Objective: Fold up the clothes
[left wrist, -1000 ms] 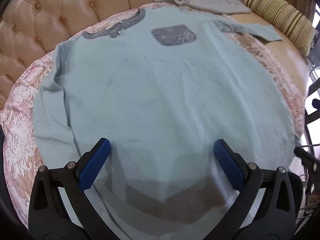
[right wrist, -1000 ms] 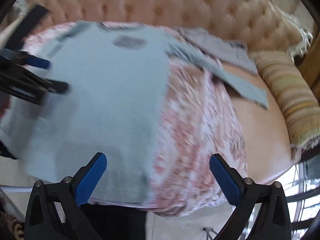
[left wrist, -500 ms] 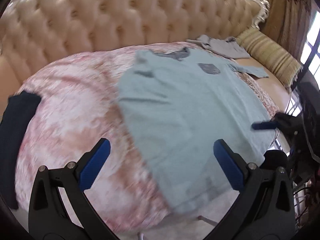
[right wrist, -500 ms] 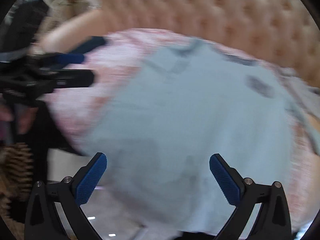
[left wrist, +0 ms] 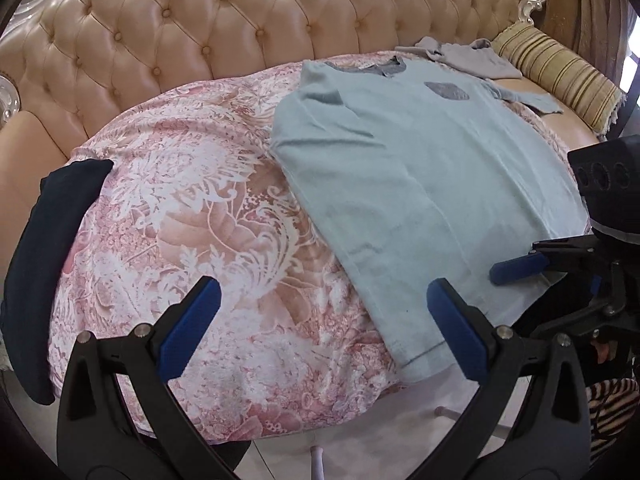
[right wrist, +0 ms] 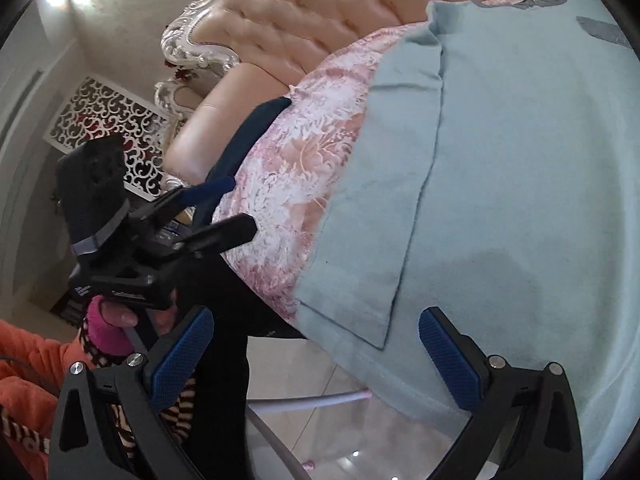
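Light blue shirt [left wrist: 432, 184] is lying flat on the pink floral cover [left wrist: 208, 216], filling the right half of the left wrist view; grey collar at upper centre, grey chest pocket [left wrist: 446, 91] upper right. Its left sleeve is lying folded in over the body, so the shirt's left edge is running as a long diagonal from upper centre to lower right. The hem is hanging just over the cover's front edge at lower right.

Left gripper [left wrist: 316, 328] is hovering w/ claw spread wide, nothing between the blue pads, over bare cover at lower centre. Lots of open cover to the left, up to a dark navy cloth [left wrist: 44, 256] at the left edge.

Right gripper [right wrist: 316, 356] is also spread wide and empty, sitting at the hem near the bottom of the right wrist view, prob. just off the fabric. Grey garment [left wrist: 468, 58] is lying crumpled beside a striped cushion [left wrist: 556, 76], upper right, against the tufted sofa back [left wrist: 200, 28].
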### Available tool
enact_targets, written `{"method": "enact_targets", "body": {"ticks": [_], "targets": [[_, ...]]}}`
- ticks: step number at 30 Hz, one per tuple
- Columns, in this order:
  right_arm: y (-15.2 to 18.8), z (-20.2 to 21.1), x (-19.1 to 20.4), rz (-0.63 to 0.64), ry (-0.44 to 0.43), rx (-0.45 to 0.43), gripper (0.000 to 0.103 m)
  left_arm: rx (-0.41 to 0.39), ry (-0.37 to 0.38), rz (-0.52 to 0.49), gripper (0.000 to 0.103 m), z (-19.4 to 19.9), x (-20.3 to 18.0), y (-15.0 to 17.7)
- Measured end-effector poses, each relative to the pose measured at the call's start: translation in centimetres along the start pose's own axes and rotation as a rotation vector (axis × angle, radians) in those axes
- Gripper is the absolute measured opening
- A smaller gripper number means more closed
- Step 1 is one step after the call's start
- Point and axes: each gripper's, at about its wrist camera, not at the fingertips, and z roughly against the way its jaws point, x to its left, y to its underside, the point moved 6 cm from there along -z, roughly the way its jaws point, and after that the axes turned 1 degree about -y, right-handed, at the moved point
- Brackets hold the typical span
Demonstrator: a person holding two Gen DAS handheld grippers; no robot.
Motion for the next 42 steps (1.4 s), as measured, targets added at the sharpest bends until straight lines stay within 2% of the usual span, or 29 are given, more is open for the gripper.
{"method": "enact_targets", "body": {"ticks": [8,13,18,22,27,32,36,38,42], "targets": [[0.4,-1.8,1.5,0.049,0.063,0.086,0.103,-0.057,-0.100,0.000,0.103,1.4,2.1,-0.8],[0.4,-3.4,2.8,0.103,0.110,0.148,0.103,-0.059,-0.167,0.011,0.103,1.7,4.1,-0.5],[-1.2,-3.8,5.0,0.127,0.023,0.119,0.103,-0.050,-0.225,0.022,0.103,1.8,5.9,0.1],[-2.7,-4.2,5.9,0.156,0.036,0.099,0.103,-0.034,-0.237,0.035,0.103,1.7,6.7,0.6],[-1.2,-3.7,4.6,0.212,0.240,0.192,0.103,-0.047,-0.261,-0.013,0.103,1.9,5.8,0.6],[0.9,-4.0,2.5,0.144,0.274,0.237,0.103,-0.039,-0.222,-0.067,0.103,1.1,3.5,0.5],[0.9,-5.0,3.6,0.135,0.211,0.236,0.103,-0.048,-0.228,-0.104,0.103,1.3,2.9,0.4],[0.9,-5.8,4.3,0.170,0.213,0.256,0.103,-0.052,-0.236,-0.084,0.103,1.6,3.5,0.4],[-0.6,-6.8,6.4,0.191,0.128,0.223,0.103,-0.055,-0.253,-0.032,0.103,2.0,5.2,0.4]]}}
